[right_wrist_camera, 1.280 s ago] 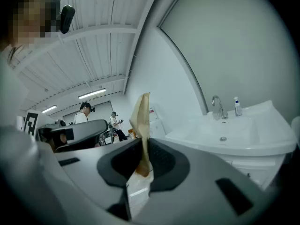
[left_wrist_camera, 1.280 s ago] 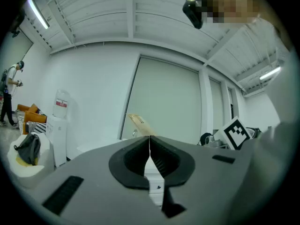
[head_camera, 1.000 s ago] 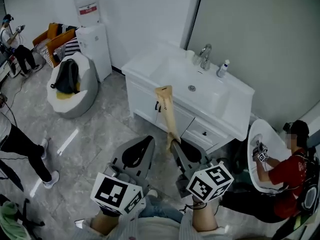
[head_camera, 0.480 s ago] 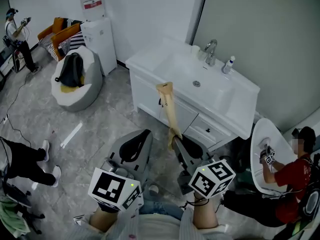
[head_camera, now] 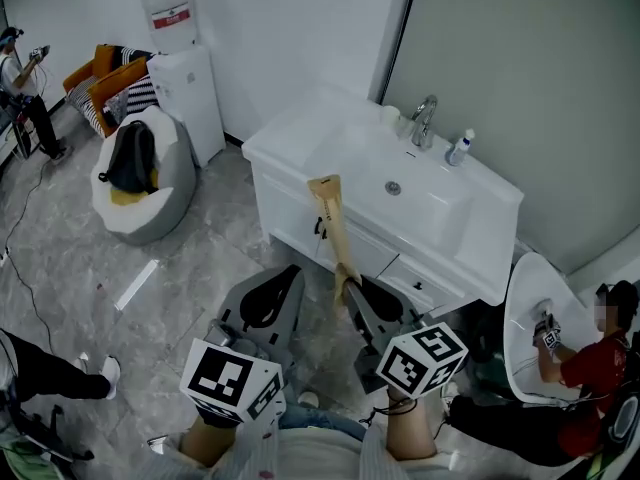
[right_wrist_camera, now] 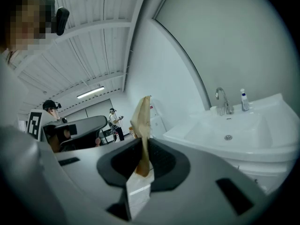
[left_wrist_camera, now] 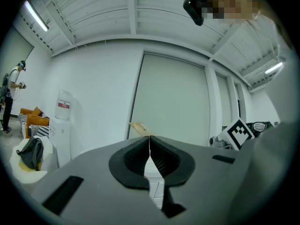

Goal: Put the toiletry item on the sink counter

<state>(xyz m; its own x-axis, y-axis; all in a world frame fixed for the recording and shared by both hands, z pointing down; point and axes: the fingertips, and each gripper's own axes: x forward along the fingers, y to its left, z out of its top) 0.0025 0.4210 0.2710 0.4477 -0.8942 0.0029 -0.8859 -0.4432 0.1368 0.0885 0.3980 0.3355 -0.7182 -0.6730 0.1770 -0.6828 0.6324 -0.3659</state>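
A long tan tube of toiletry (head_camera: 334, 225) stands up out of my right gripper (head_camera: 349, 286), whose jaws are shut on its lower end. The same tube (right_wrist_camera: 142, 130) rises between the dark pads in the right gripper view. It hangs in the air in front of the white sink cabinet (head_camera: 300, 208), short of the sink counter (head_camera: 490, 228). My left gripper (head_camera: 268, 303) hovers beside it to the left, shut with nothing between its pads (left_wrist_camera: 149, 159). The basin (right_wrist_camera: 228, 130) lies ahead and to the right of the tube.
On the counter stand a chrome tap (head_camera: 425, 118), a small white bottle (head_camera: 459, 148) and a cup (head_camera: 391, 116). A water dispenser (head_camera: 185, 78) and a grey beanbag with a black bag (head_camera: 135, 173) are at left. A person in red (head_camera: 590, 368) crouches at lower right.
The view has shifted slightly; the sink cabinet sits a little lower and nearer than a second ago. Both grippers hold their pose, tube still gripped. The person at lower left has moved out of the view.
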